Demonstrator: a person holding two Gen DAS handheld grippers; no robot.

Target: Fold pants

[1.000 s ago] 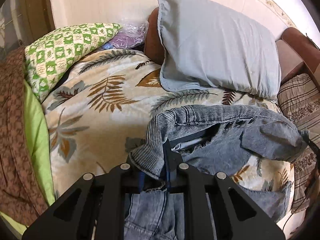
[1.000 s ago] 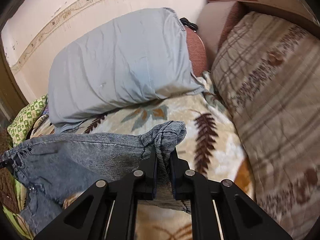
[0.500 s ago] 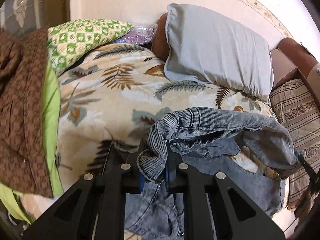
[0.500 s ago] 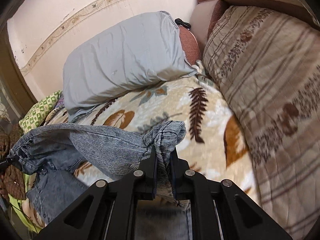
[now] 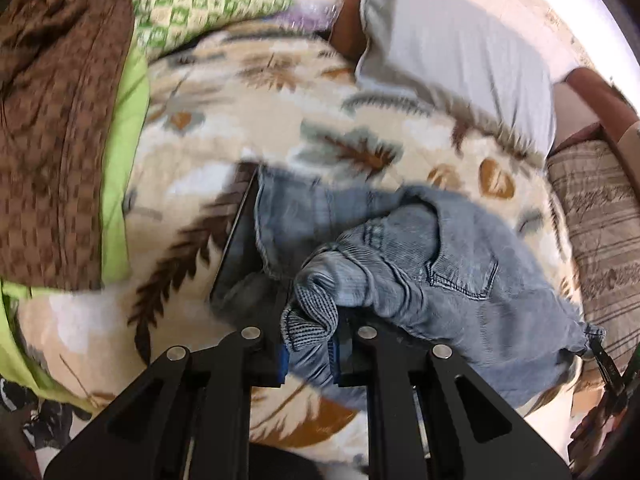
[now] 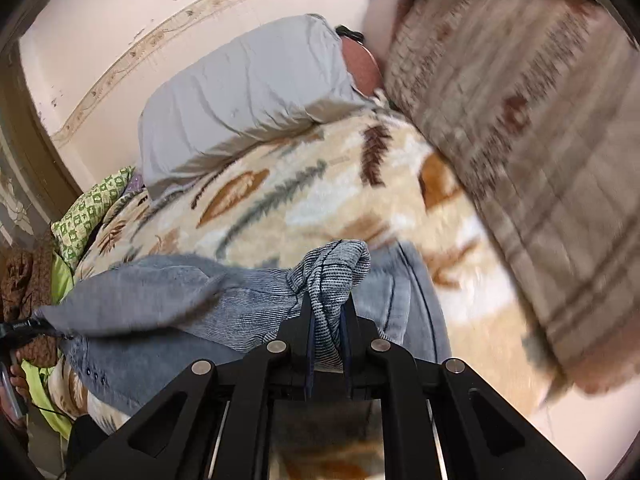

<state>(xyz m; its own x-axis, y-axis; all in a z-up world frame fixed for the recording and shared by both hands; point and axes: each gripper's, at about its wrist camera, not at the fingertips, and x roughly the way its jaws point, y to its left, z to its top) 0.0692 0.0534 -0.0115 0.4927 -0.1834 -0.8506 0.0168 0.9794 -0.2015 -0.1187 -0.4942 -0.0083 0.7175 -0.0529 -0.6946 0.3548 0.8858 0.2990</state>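
Both grippers are clamped nearly closed on bunched ribbed fabric at the ends of the jeans: the left gripper pinches one corner, the right gripper the other, with the denim slung between them over the leaf-print blanket. The rest of the jeans lies on the blanket toward 6 o'clock of the grey pillow. My worry: there's a dark flat slab, maybe a phone or tablet, half under the denim at 10 o'clock of the left gripper, so the fold could bury or drag it. Also the pinches are thin, so a tug could slip a corner and skew the fold.
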